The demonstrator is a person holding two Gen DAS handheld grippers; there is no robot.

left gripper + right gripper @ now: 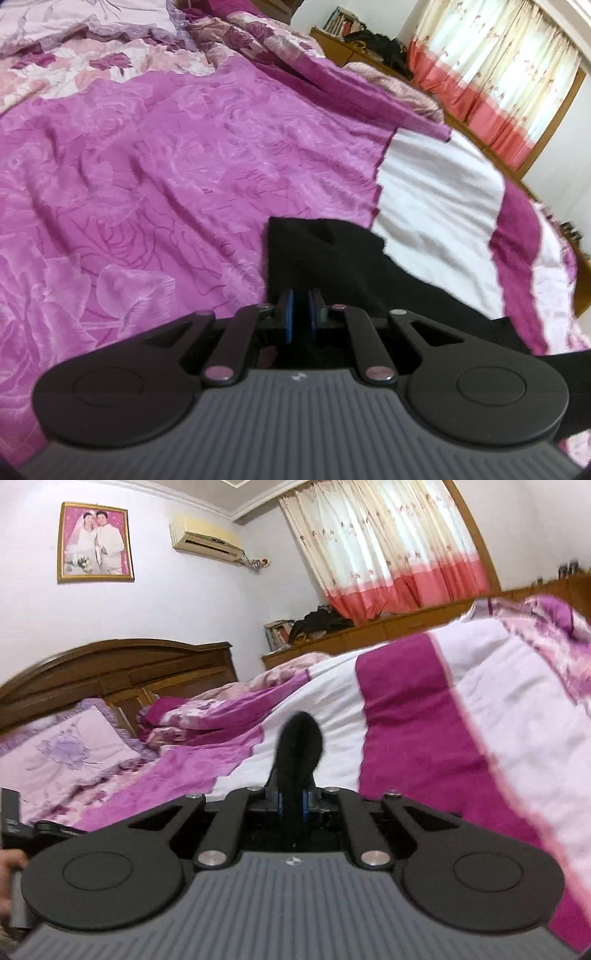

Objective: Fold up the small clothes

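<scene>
A small black garment (332, 254) hangs over the pink and white bedspread (155, 177). My left gripper (300, 308) is shut on one edge of the garment, which spreads ahead of the blue pads (289, 314) and trails off to the right. In the right wrist view my right gripper (291, 801) is shut on another part of the black garment (299, 746), and a rounded flap of it stands up between the fingers. Both grippers hold the cloth above the bed.
The bed has a wooden headboard (110, 668), a lilac pillow (62, 753) and a bunched floral quilt (207, 716). A wooden cabinet (369, 631) with a dark bag runs under the pink curtains (388, 554). The left gripper's handle (14, 819) shows at the left edge.
</scene>
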